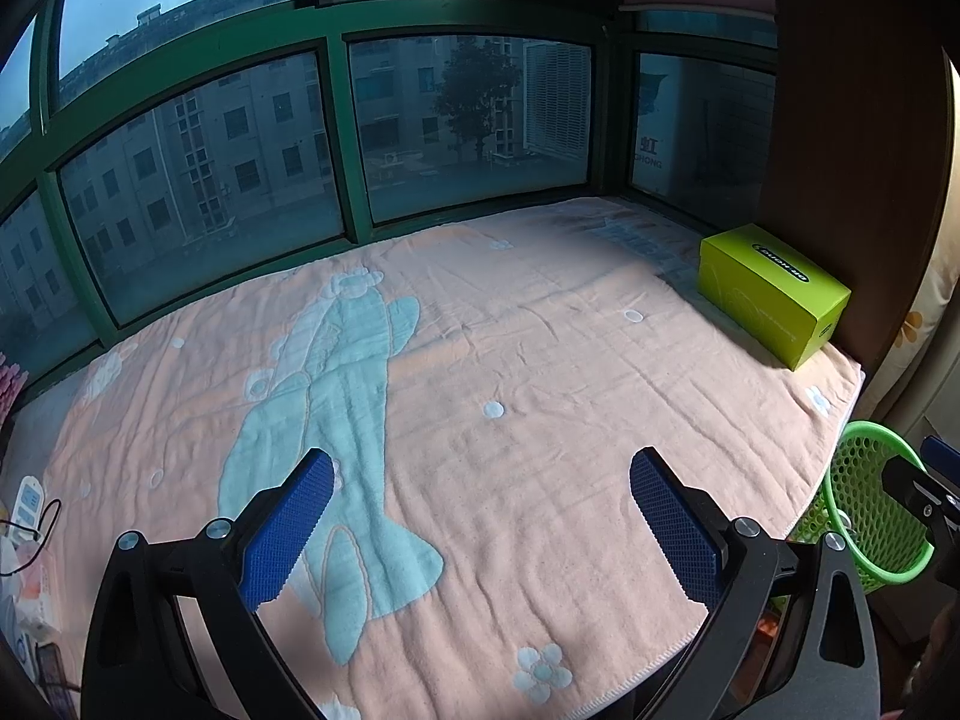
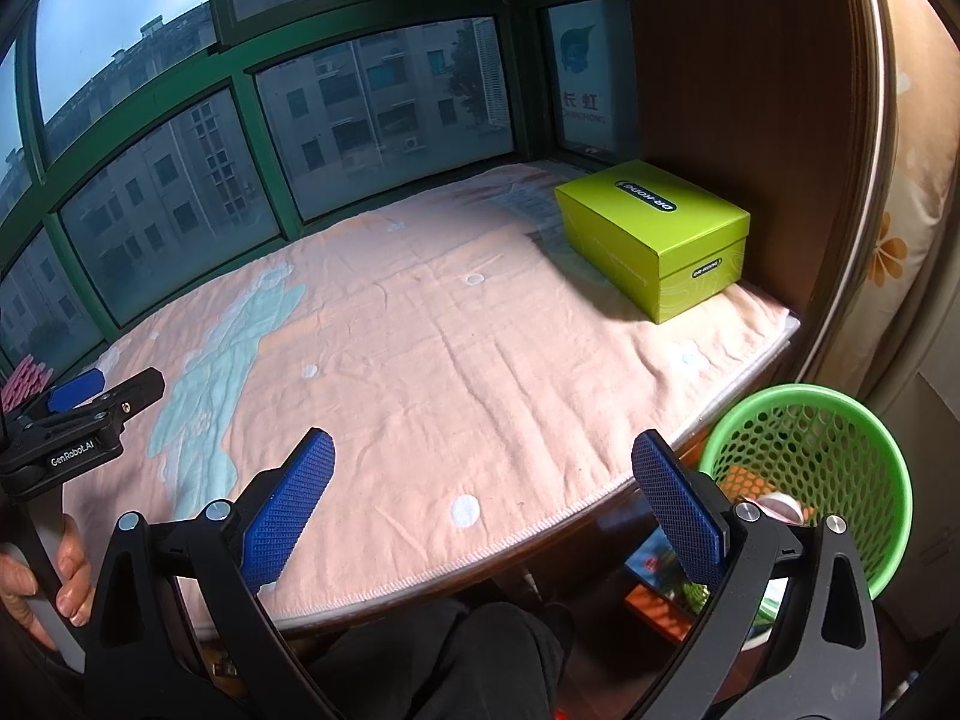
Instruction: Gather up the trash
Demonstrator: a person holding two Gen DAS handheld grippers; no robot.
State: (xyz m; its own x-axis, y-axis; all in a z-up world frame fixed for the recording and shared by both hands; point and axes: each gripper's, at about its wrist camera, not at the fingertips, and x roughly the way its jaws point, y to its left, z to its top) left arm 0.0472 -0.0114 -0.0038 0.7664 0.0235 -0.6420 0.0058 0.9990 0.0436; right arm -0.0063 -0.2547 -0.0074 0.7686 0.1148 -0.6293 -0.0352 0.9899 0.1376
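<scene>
Both grippers, left gripper (image 1: 480, 519) and right gripper (image 2: 483, 519), were wide open and empty; the green basket (image 2: 840, 414) stood right of the right jaws, so a sweep for leftover trash seemed wise.

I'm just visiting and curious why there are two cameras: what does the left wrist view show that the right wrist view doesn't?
Only the left view shows the white device with a black cable at the blanket's left edge, and the whole blue figure woven into the blanket.

Only the right view shows inside the basket, where some items lie, a hand gripping the left claw's handle, and dark-clothed legs below the table edge.

Both show the pink blanket, the green box, the windows, and an open, empty claw.
</scene>
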